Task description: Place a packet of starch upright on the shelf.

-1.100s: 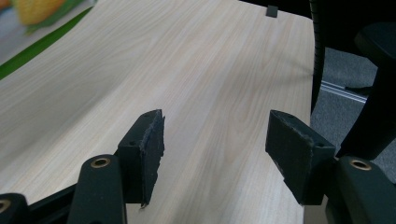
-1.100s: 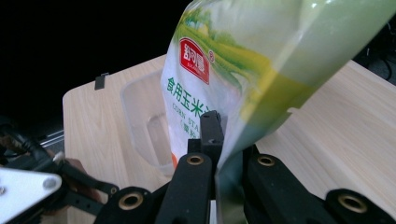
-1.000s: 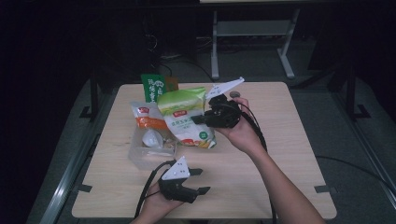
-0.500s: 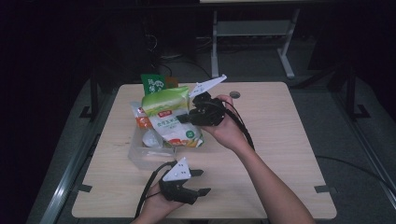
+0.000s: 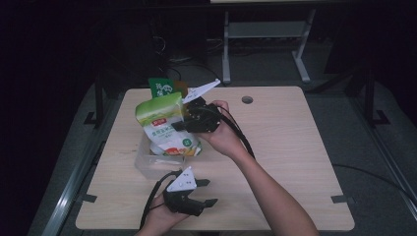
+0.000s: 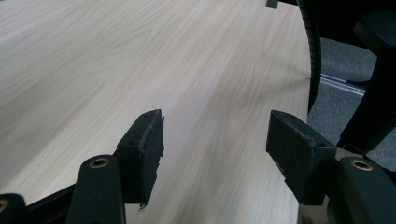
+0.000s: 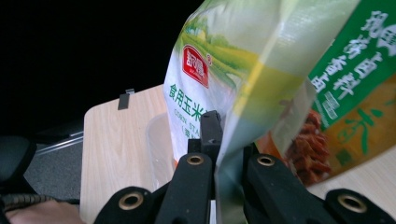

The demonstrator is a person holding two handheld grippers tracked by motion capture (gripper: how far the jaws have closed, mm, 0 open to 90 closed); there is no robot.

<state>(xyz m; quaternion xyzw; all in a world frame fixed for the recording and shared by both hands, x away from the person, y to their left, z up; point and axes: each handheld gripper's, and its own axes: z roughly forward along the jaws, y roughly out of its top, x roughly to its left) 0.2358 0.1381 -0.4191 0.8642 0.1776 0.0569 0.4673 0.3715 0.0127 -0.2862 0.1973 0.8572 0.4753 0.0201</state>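
A white and green bag of corn starch (image 5: 166, 125) (image 7: 243, 70) hangs upright over a clear plastic tub (image 5: 147, 164), held by its side edge. My right gripper (image 5: 183, 123) (image 7: 224, 140) is shut on that bag's edge, its jaws pinching the film. A second green bag with red contents (image 5: 162, 87) (image 7: 345, 98) stands behind it. My left gripper (image 5: 209, 192) (image 6: 215, 149) rests near the table's front edge, jaws open with only bare wood between them.
The light wooden table (image 5: 285, 147) has a round cable hole (image 5: 247, 100) at the back. A black cable (image 6: 314, 51) curves past the table edge in the left gripper view. A metal stand (image 5: 265, 34) is on the dark floor behind.
My right gripper has carried the corn starch bag leftward and tipped it from lying to upright over the tub. The left gripper has stayed where it was.
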